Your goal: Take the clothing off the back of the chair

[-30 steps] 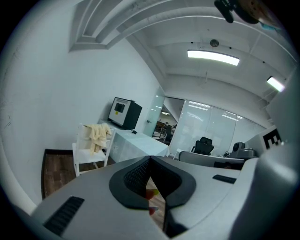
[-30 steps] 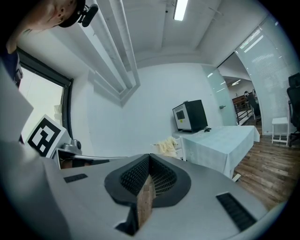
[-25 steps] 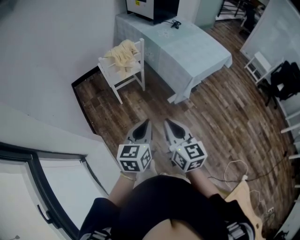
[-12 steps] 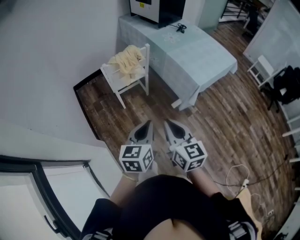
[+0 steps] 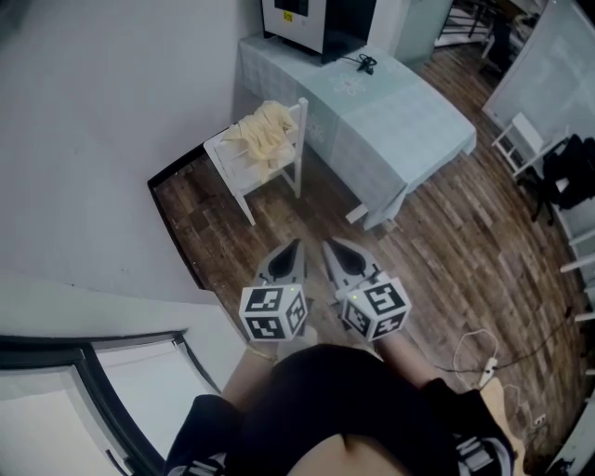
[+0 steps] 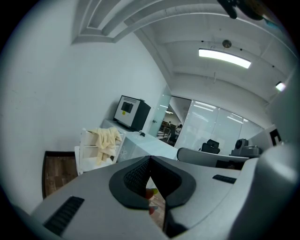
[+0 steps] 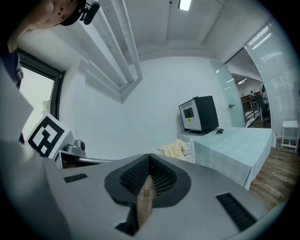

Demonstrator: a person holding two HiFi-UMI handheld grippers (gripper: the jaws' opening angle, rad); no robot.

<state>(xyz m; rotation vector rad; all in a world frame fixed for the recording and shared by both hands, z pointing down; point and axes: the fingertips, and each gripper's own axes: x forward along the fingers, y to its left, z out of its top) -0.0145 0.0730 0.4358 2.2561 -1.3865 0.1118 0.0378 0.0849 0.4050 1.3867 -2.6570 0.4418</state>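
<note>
A pale yellow piece of clothing (image 5: 264, 133) hangs over the back of a white wooden chair (image 5: 242, 172) that stands by the wall, left of a covered table. The clothing (image 6: 106, 139) and the chair (image 6: 89, 151) show small in the left gripper view, and the clothing (image 7: 173, 149) shows again in the right gripper view. My left gripper (image 5: 293, 247) and right gripper (image 5: 329, 245) are held side by side in front of the person's body, well short of the chair. Both are shut with nothing between their jaws.
A table with a light blue cloth (image 5: 390, 116) stands right of the chair, a black and white machine (image 5: 311, 20) at its far end. A white wall (image 5: 102, 130) runs along the left. A cable (image 5: 479, 349) lies on the wood floor at right.
The chair and table have drifted lower and to the right in the head view, so they are nearer now. Both grippers keep their place in front of the body, still shut.
</note>
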